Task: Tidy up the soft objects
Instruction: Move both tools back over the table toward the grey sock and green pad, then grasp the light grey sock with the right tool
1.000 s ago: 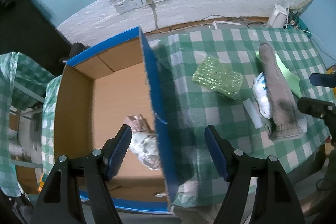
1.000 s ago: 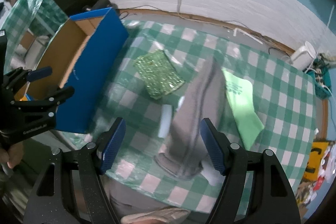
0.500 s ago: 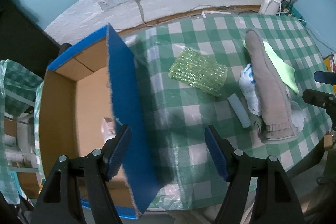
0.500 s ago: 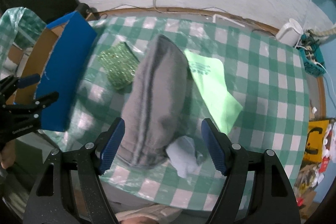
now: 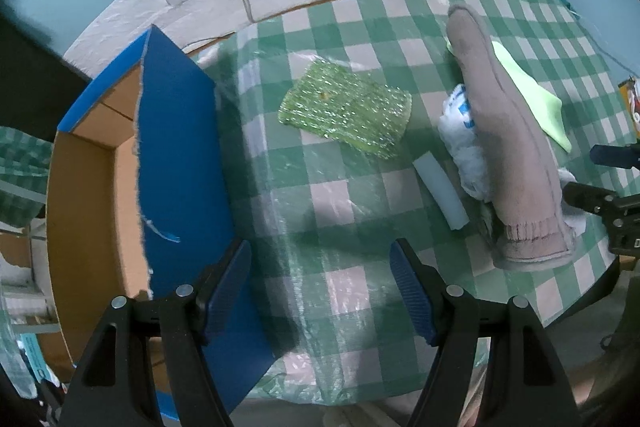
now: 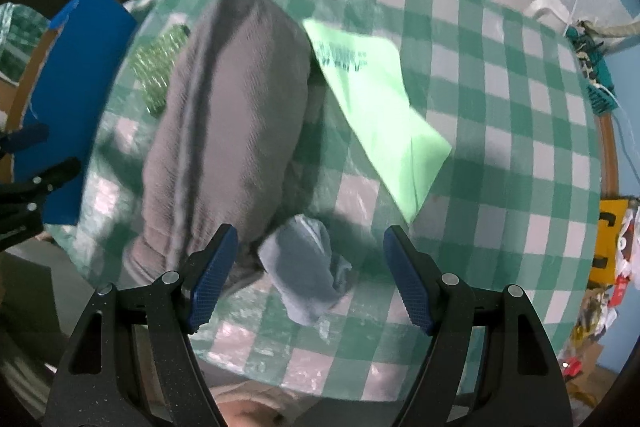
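Table (image 5: 340,187) in green check cloth; blue cardboard box (image 5: 180,167) hard against its left edge, open top, tan inside, contents not visible from here

Grey knit sleeve-like piece (image 6: 232,115) is the biggest soft item, lying near-to-far right of centre, cuff toward the near edge. Light green sheet (image 6: 380,107) tucked under its right side. Sparkly green pad (image 5: 348,111) mid-table, apart from the rest. White-and-blue crumpled cloth (image 5: 464,139) touching the sleeve's left side; white foam strip (image 5: 440,195) just beside that. Small pale blue cloth (image 6: 308,267) at the cuff

Your right gripper (image 6: 310,275) is spread wide, holding nothing, straddling the blue cloth from above. Your left gripper (image 5: 320,287) likewise spread, empty, over bare cloth near the box wall

Step, by my read: reaching for the next pick. Next move calls for lowering and closing on the blue cloth only, clear of the cuff

Near table edge sits close below both grippers; open room lies right and far
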Demonstrator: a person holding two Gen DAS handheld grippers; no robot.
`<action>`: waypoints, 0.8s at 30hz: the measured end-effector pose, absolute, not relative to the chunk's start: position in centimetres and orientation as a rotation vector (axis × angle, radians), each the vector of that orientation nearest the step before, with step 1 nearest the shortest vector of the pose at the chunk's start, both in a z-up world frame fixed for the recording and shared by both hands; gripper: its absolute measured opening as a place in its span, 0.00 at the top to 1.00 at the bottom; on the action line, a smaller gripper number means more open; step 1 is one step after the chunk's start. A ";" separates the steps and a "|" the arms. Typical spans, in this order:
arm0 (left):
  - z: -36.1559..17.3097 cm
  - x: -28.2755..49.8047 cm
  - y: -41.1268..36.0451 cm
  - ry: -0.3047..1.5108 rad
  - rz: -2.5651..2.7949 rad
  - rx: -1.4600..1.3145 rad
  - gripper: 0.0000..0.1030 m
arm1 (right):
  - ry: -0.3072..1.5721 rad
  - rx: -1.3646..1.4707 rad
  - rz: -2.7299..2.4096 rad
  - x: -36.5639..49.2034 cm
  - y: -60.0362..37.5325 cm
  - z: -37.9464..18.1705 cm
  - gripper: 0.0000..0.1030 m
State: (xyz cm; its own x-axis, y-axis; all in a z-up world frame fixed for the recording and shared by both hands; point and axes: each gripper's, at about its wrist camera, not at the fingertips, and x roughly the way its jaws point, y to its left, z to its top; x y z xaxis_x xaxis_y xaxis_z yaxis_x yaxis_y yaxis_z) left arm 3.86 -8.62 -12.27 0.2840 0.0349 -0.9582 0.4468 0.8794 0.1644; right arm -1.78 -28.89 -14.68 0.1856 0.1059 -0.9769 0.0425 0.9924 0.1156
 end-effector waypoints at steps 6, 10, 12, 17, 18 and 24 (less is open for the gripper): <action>-13.0 3.5 -9.4 1.279 -0.305 0.466 0.29 | 1.425 0.124 0.034 -2.2 -29.3 -16.4 0.26; -13.5 3.5 -9.8 1.287 -0.306 0.483 0.29 | 1.438 0.124 0.043 -2.1 -29.1 -16.8 0.26; -13.7 3.6 -9.8 1.294 -0.304 0.485 0.29 | 1.440 0.111 0.059 -2.1 -28.6 -16.9 0.26; -14.0 4.0 -9.9 1.304 -0.300 0.483 0.29 | 1.460 0.082 0.066 -1.8 -27.7 -18.0 0.26; -14.0 4.1 -9.9 1.306 -0.299 0.480 0.29 | 1.466 0.075 0.066 -1.7 -27.6 -18.3 0.26; -13.9 5.2 -9.9 1.315 -0.291 0.459 0.26 | 1.472 0.082 0.107 -1.6 -27.8 -19.3 0.56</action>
State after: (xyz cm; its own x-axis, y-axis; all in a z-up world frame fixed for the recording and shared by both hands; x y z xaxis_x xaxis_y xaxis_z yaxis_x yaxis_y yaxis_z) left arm 5.17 -9.86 -13.95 0.2363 0.0518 -0.9703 0.4562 0.8758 0.1579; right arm -1.61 -27.77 -19.31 0.0948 0.1224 -0.9879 -0.0219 0.9924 0.1209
